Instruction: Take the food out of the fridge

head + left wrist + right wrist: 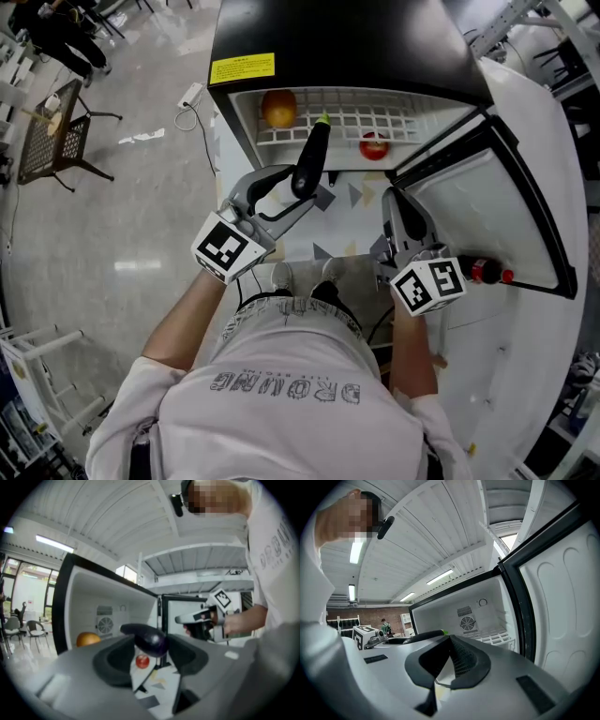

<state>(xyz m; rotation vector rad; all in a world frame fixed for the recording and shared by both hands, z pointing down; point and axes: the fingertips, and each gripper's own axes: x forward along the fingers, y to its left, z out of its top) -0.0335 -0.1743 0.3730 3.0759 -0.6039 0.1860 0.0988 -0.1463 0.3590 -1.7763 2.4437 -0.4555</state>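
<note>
A dark purple eggplant (pixel 316 150) with a green stem hangs in front of the open fridge (pixel 347 56), and my left gripper (pixel 304 185) is shut on its lower end. In the left gripper view the eggplant (pixel 151 638) lies across the two pads. On the wire shelf (pixel 342 122) inside remain an orange (pixel 278 109) at the left and a red round fruit (pixel 373 146) at the right. My right gripper (pixel 401 217) hovers by the door's inner edge, fingertips together and holding nothing; its own view shows the fridge's bare white interior (pixel 468 613).
The fridge door (pixel 487 202) swings open to the right, with a red-capped bottle (pixel 486 272) in its rack. A patterned mat (pixel 352 202) lies below the fridge opening. A chair (pixel 56 141) and a power strip (pixel 190 94) are on the floor to the left.
</note>
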